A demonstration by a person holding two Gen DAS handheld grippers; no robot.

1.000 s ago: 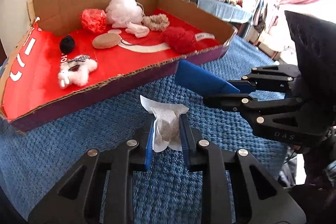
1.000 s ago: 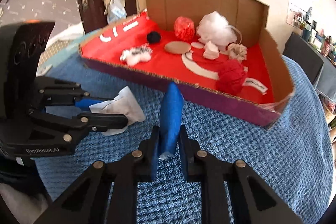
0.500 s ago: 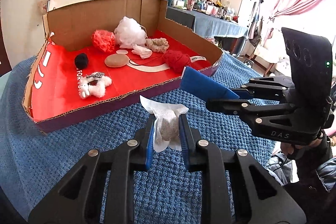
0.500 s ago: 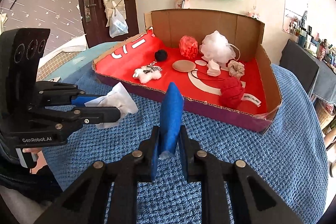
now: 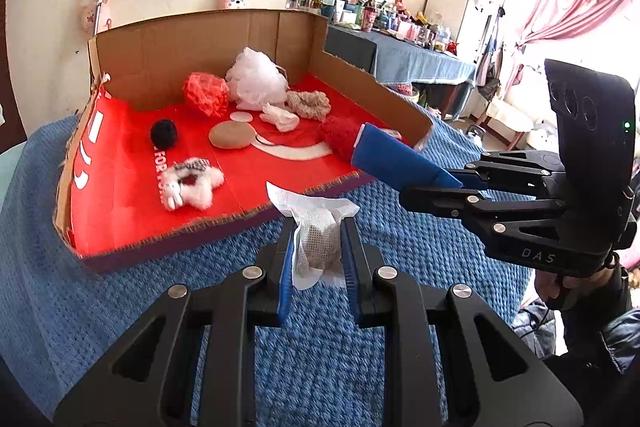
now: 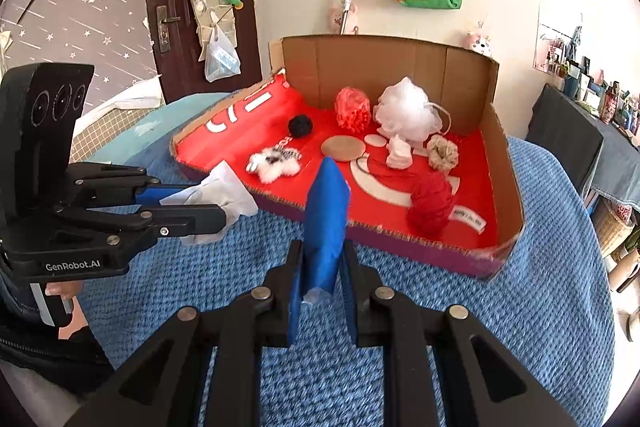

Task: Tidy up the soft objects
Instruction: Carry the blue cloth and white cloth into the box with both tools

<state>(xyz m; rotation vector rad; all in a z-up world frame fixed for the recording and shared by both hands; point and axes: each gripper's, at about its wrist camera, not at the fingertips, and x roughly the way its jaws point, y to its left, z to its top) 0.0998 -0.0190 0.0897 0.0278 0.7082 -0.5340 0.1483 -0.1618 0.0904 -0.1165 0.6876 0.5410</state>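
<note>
My left gripper [image 5: 316, 227] is shut on a white gauze pad [image 5: 318, 243], held above the blue blanket just in front of the cardboard box [image 5: 200, 39]. The pad also shows in the right wrist view [image 6: 218, 193]. My right gripper [image 6: 322, 259] is shut on a blue sponge [image 6: 326, 227], which also shows in the left wrist view [image 5: 396, 161] near the box's front right corner. In the red-floored box lie a white plush toy [image 5: 192, 187], a black pompom [image 5: 164, 133], a red yarn ball [image 6: 432, 205], a white mesh puff [image 6: 406, 111] and a red mesh puff [image 6: 352, 107].
The box stands on a blue knitted blanket [image 6: 540, 287] over a table. A tan round pad [image 6: 343, 147], a white cloth piece [image 6: 398, 153] and a beige scrunchie [image 6: 442, 153] also lie in the box. A cluttered table [image 5: 400, 51] stands behind on the right.
Both grippers have pulled back and risen from the box, each keeping its object; the box now looks smaller and farther, with more of the room in view.
</note>
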